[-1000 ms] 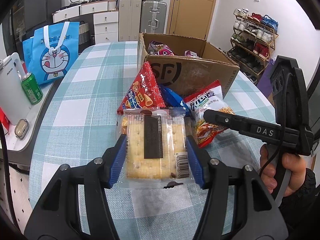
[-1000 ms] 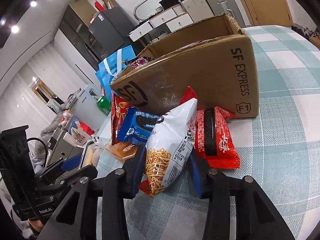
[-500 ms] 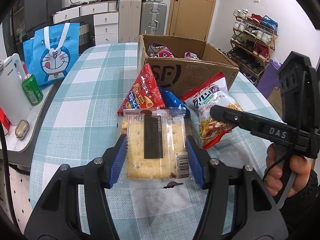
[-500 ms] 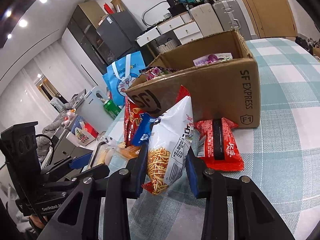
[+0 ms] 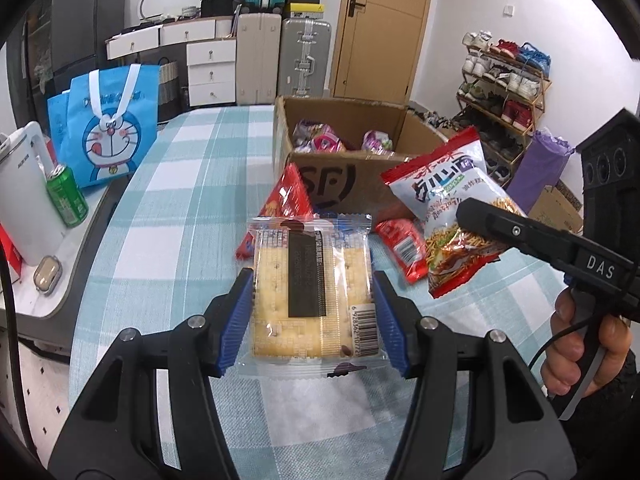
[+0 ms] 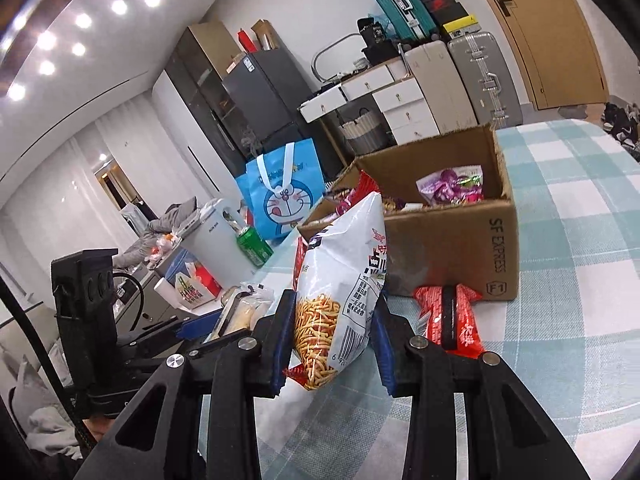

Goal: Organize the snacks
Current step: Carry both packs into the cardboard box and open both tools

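The left gripper [image 5: 314,316] had its jaws pinching the clear cracker packet [image 5: 312,292] by both side edges, holding it flat between them above the checked counter [image 5: 168,216]. The right gripper [image 6: 332,336] had its jaws clamped on the lower end of the white noodle-snack bag [image 6: 344,280], which stood upright between them. Beyond both sets of jaws sat the open cardboard box [image 6: 452,256], with a red snack pack [image 6: 452,316] on the counter between the right jaws and the box.

The left hand-held gripper [image 5: 314,312] clamps a cracker packet [image 5: 314,288] before the cardboard box [image 5: 352,172].
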Demonstrator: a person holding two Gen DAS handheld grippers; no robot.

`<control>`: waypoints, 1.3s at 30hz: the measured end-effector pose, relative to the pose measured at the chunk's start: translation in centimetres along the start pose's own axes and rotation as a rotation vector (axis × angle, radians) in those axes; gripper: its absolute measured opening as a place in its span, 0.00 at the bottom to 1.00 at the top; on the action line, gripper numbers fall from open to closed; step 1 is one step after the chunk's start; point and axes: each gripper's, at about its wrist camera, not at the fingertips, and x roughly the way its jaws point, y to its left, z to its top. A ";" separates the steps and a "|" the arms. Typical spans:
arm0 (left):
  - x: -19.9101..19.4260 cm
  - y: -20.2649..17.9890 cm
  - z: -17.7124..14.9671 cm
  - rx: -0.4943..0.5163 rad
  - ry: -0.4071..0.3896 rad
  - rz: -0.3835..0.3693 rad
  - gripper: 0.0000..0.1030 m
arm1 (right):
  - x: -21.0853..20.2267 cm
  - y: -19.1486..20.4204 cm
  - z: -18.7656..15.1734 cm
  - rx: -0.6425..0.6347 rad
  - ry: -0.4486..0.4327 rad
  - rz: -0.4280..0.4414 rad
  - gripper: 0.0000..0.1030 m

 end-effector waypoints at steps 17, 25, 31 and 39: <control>2.2 -0.9 6.1 -0.019 -0.067 -0.012 0.54 | -3.2 -2.3 3.9 0.028 -0.092 -0.025 0.34; 4.2 -0.2 8.8 -0.045 -0.085 -0.026 0.54 | -2.1 -3.4 5.6 0.045 -0.091 -0.049 0.34; 5.3 -0.1 11.2 -0.055 -0.097 -0.024 0.54 | -1.1 -3.2 6.9 0.047 -0.094 -0.058 0.34; 8.1 -1.2 13.9 -0.038 -0.091 0.006 0.54 | 0.8 -4.4 8.9 0.061 -0.116 -0.104 0.34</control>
